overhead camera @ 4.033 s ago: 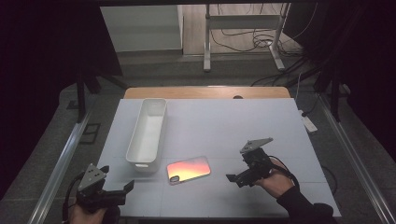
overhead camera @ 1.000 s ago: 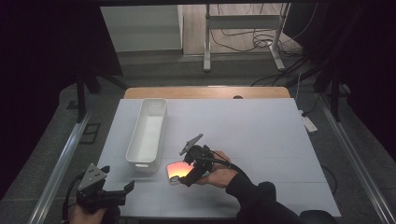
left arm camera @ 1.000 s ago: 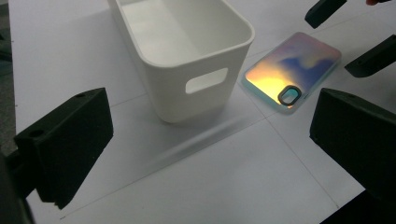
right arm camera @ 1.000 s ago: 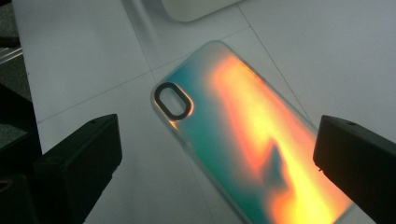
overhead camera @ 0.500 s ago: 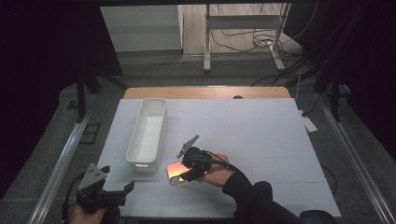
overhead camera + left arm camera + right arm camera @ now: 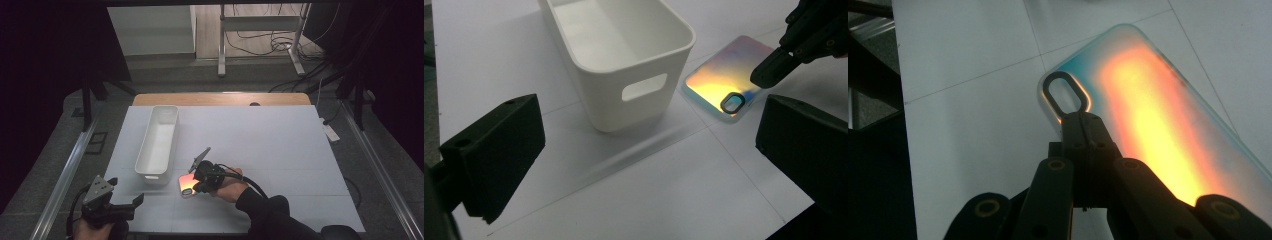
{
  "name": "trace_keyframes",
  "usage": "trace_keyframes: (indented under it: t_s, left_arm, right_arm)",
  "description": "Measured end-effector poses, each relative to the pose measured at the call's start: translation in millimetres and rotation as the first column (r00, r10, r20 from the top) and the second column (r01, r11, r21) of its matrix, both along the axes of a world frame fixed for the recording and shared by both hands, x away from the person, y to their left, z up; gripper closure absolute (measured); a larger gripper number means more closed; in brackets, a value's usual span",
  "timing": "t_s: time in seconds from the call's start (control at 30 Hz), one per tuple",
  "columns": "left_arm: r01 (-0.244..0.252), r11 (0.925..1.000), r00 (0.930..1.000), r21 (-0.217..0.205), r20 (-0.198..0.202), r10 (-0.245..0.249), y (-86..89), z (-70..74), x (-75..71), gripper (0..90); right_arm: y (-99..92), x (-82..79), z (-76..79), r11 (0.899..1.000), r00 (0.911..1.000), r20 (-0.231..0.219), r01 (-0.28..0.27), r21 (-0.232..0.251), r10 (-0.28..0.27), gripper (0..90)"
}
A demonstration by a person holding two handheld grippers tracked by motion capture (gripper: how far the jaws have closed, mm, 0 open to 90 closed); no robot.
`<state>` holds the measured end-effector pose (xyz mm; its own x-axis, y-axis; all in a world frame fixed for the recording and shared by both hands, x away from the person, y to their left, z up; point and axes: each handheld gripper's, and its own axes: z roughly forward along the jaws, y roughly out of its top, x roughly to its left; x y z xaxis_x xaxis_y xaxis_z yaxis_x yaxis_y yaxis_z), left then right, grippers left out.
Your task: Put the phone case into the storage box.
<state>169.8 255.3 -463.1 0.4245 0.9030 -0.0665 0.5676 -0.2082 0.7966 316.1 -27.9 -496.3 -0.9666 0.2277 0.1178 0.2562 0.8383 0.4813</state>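
Observation:
An iridescent phone case [image 6: 185,184] lies flat on the white table, just right of the white bin's near end. Its camera cutout shows in the right gripper view, where the case [image 6: 1148,110] glows orange. My right gripper [image 6: 193,187] points down at the case's cutout end. Its jaws have just been closing, and they now stand together [image 6: 1083,120] at the case's rim beside the cutout. From the left gripper view, the right gripper [image 6: 769,72] touches the case [image 6: 716,75] at its edge. My left gripper [image 6: 127,205] rests at the table's near left corner, with its jaws [image 6: 651,145] wide apart and nothing between them.
A long white bin [image 6: 150,176] stands left of centre, empty, with a handle slot in its near wall [image 6: 624,107]. The table's front edge runs close under my left gripper. Beyond the table are a metal stand and cables on the floor.
The right gripper came from the table's right side to the phone case, then settled onto its near end. Its jaws went from apart to together. The left gripper stayed put.

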Motion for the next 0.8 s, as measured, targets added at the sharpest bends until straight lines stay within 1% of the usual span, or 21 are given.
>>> trace_keyframes:
  t_s: [0.07,0.1,0.27,0.3,0.37,0.43,0.6,0.67,0.8]
  left_arm:
    - [0.002,1.0000,1.0000,0.000,-0.001,-0.002,0.0,0.0,0.0,0.0]
    - [0.002,1.0000,1.0000,0.000,-0.001,-0.002,0.1,0.0,0.0,0.0]
    - [0.001,1.0000,1.0000,-0.001,0.000,-0.001,0.1,-0.1,0.1,0.0]
    - [0.001,1.0000,1.0000,-0.001,0.000,-0.001,0.0,-0.1,0.1,0.0]
    - [0.004,1.0000,1.0000,0.001,-0.001,-0.004,0.0,0.0,0.2,0.0]
    - [0.004,1.0000,1.0000,0.001,-0.001,-0.004,0.0,0.0,0.2,0.0]
    - [0.003,1.0000,1.0000,0.000,0.000,-0.003,0.0,-0.1,0.2,0.0]
    - [0.004,1.0000,1.0000,0.000,0.000,-0.004,-0.1,-0.1,0.2,0.0]
    - [0.005,1.0000,1.0000,-0.001,-0.002,-0.005,0.1,0.0,0.3,0.0]
  right_arm:
    - [1.9,-2.8,-1.9,1.000,0.9999,0.011,-0.008,0.007,0.008,89.1]
    - [2.5,-4.1,-2.4,1.000,0.9998,0.015,-0.016,0.002,0.016,89.1]
    - [6.3,-9.6,-5.6,0.999,0.9990,0.016,-0.041,-0.008,0.041,89.1]
    - [9.6,-13.4,-8.6,0.998,0.9979,0.020,-0.061,-0.012,0.061,89.1]
    - [10.9,-14.3,-9.3,0.997,0.9975,0.015,-0.069,-0.018,0.070,89.1]
    - [13.8,-16.4,-12.1,0.997,0.9967,0.013,-0.080,-0.011,0.080,89.1]
    - [20.4,-19.5,-17.3,0.994,0.9943,0.020,-0.104,-0.030,0.104,89.1]
    - [22.8,-20.1,-19.0,0.994,0.9939,0.035,-0.103,-0.043,0.104,89.1]
    - [24.7,-17.2,-19.9,0.994,0.9944,0.031,-0.100,-0.031,0.101,89.1]
